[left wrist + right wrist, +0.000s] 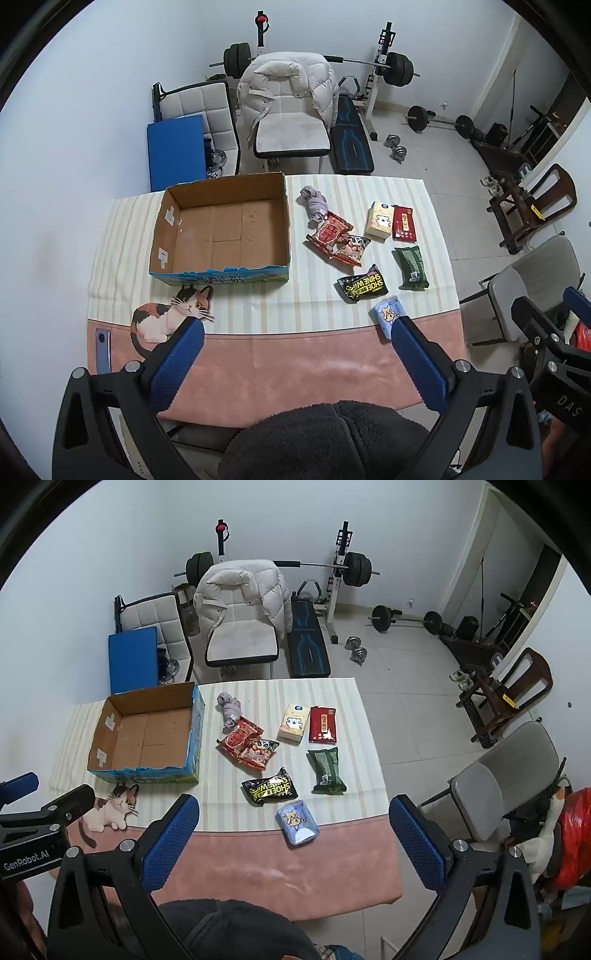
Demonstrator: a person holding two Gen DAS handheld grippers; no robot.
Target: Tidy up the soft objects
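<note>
Both claws hang spread and empty at the bottom of their frames: the left claw (297,328) and the right claw (293,806). The blue tissue pack (297,822) lies just ahead of the right claw, mid-frame at the near table (258,871) edge, its long axis running away from the camera. The open cardboard box (221,229) sits upper left, nearer the left claw. The right looks better placed.

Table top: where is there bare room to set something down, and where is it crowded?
Free: the pink strip along the near edge, and the striped patch between the cardboard box and the shoe wipes pack. The box floor is bare. Crowded: right of the box, around the snack packets.
</note>
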